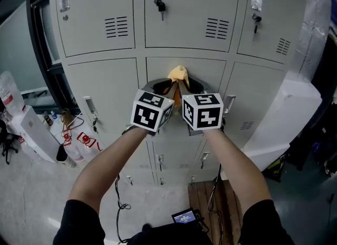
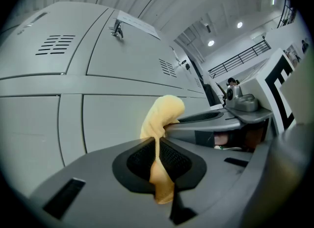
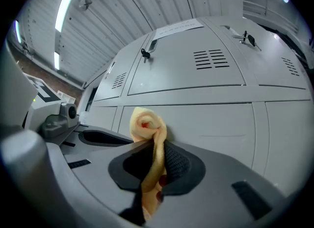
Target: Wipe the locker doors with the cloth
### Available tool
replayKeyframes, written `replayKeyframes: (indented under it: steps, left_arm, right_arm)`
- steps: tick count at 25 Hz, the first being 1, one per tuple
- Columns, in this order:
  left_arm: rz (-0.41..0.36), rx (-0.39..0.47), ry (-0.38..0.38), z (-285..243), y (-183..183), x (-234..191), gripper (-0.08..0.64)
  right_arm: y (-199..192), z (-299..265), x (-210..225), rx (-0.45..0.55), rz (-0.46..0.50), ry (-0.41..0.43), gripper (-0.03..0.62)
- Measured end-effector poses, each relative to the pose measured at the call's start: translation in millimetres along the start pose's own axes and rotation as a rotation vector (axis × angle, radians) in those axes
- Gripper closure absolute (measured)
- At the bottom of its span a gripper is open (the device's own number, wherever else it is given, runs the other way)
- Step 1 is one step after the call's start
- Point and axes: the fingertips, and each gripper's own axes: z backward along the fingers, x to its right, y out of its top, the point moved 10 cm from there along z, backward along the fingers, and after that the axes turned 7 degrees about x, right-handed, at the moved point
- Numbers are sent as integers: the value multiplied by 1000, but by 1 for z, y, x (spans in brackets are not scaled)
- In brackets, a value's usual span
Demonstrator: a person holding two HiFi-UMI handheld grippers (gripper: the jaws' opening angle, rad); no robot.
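bare forearms (image 1: 118,159) reach up from the bottom of the head view, side by side, each ending in a gripper topped by a black-and-white marker cube (image 1: 151,111). on the left, the left gripper (image 1: 166,87) has its jaws closed tight on a yellow cloth (image 1: 178,74). its own view shows the fabric pinched thin between the black ribbed pads (image 2: 176,161), with a rounded bunch sticking out past the tips. just beside it, the right gripper (image 1: 189,86) is likewise clamped on the same cloth. in the right gripper view the fabric runs down between the pads and rolls into a small knot at the tips, with dark red spots low between the jaws. the bunched cloth sits at the top of the middle locker door (image 1: 210,72) in the second row, right at the grey panel, though whether it touches cannot be told. farther out, white bags (image 1: 36,132) stand on the floor left of the lockers. a key (image 1: 160,6) hangs from the lock of the upper middle door, and a white wrapped bulk (image 1: 287,117) stands at the right.
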Motion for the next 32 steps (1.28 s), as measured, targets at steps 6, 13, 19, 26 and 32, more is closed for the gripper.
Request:
replayKeyframes:
  steps: [6,13,19,26,32]
  left_arm:
    - [3,1,-26,-19,0,23,522]
    - [17,6,-59,-44,-1,51,522]
    - [28,16,-85,-65,0,75,522]
    - [33,15,-117,-84,-1,97,522]
    - [34,18,-130,-92,-1,105,522]
  right_arm:
    - [-3,14,26,-6,-4,-24,522]
    - [-7,31,59,-21,7,-55,522]
    - [-10,46,86,-32,10,-83,522]
    - [-14,60,111,-40,12,-109,522]
    - [-16,65,121,-40,11,-117,522]
